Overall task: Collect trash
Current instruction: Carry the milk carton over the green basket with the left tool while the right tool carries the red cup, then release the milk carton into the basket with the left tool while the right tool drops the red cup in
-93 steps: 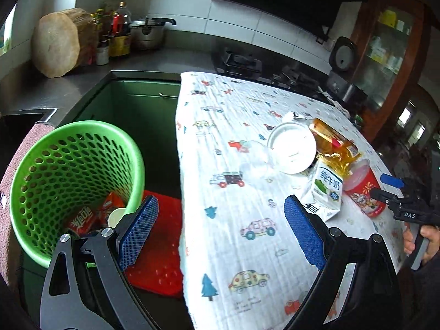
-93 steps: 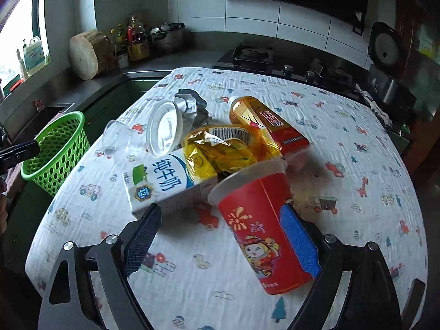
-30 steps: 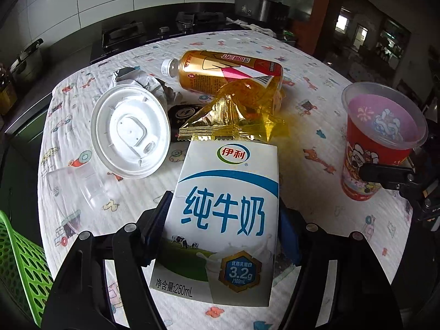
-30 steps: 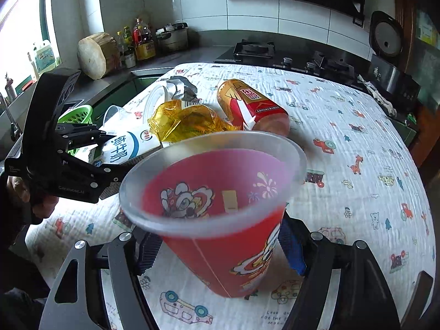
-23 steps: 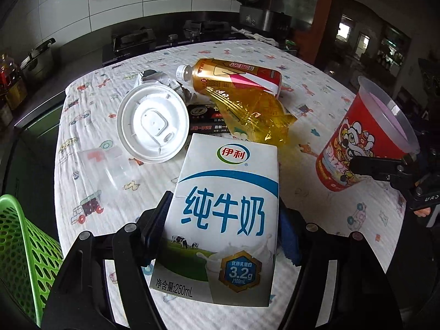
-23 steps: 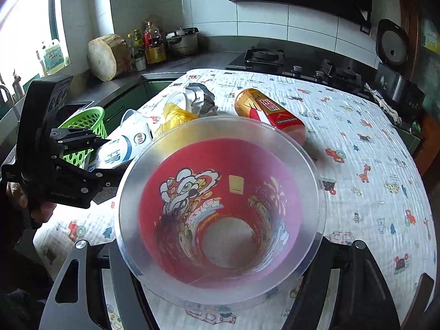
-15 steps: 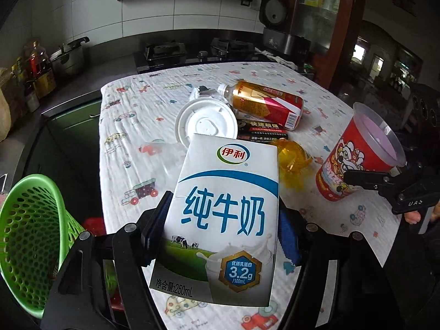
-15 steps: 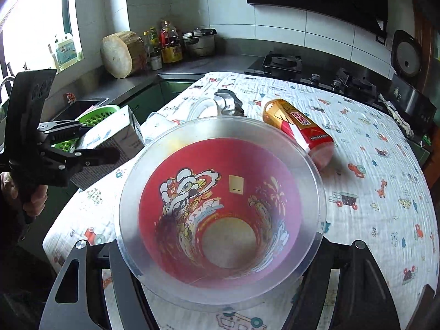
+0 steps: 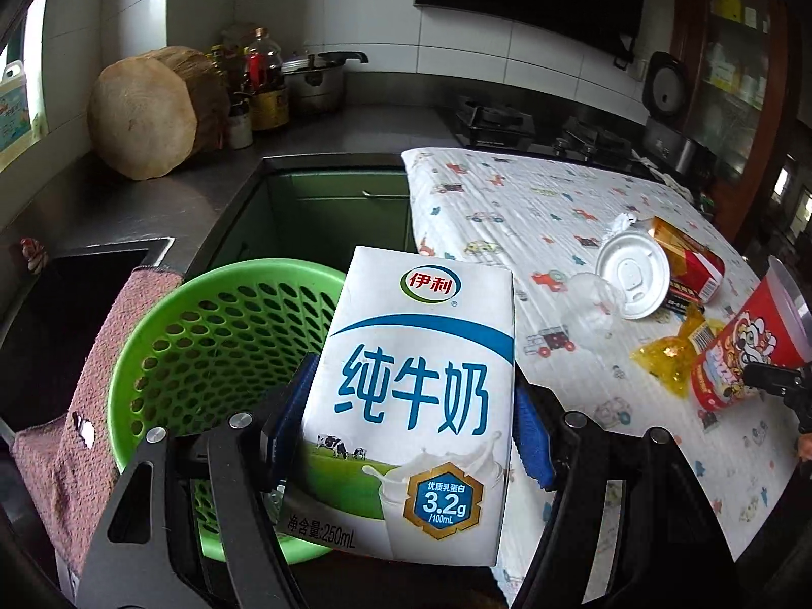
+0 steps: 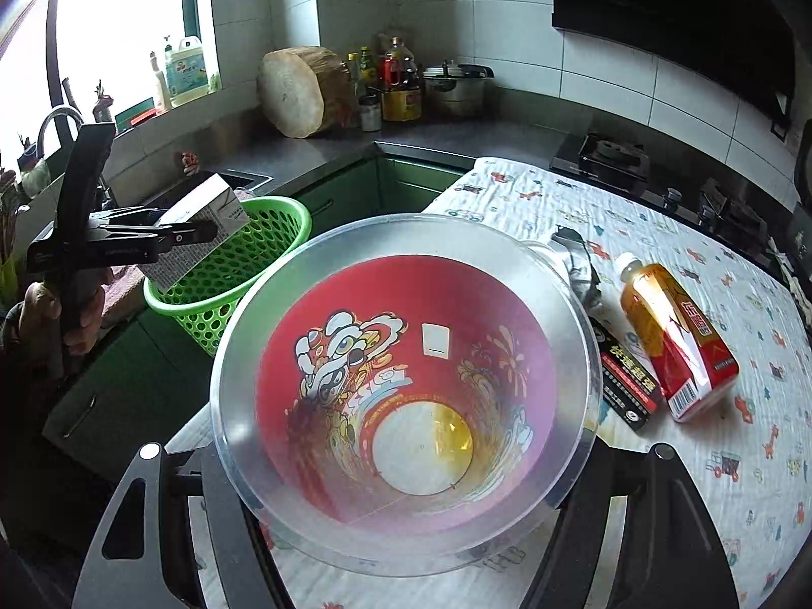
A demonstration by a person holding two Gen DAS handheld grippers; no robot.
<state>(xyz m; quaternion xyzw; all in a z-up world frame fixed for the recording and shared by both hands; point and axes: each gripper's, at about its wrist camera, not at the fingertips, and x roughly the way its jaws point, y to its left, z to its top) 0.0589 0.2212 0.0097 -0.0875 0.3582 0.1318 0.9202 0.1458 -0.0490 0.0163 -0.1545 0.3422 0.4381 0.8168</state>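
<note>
My left gripper (image 9: 406, 431) is shut on a white and blue milk carton (image 9: 411, 396) and holds it over the near rim of the green perforated basket (image 9: 203, 335). The right wrist view shows that carton (image 10: 200, 231) above the basket (image 10: 243, 264). My right gripper (image 10: 401, 477) is shut on a red printed plastic cup (image 10: 401, 406), held above the table with its open mouth toward the camera. The cup also shows in the left wrist view (image 9: 741, 355).
On the patterned tablecloth (image 9: 507, 203) lie a white lid (image 9: 632, 274), a clear cup (image 9: 591, 304), a yellow wrapper (image 9: 670, 355), a golden drink bottle (image 10: 670, 340) and a black packet (image 10: 627, 380). A pink towel (image 9: 96, 355) hangs by the sink (image 9: 66, 314).
My left gripper has carried the milk carton left, from over the table to over the green basket. My right gripper has followed left with the cup.
</note>
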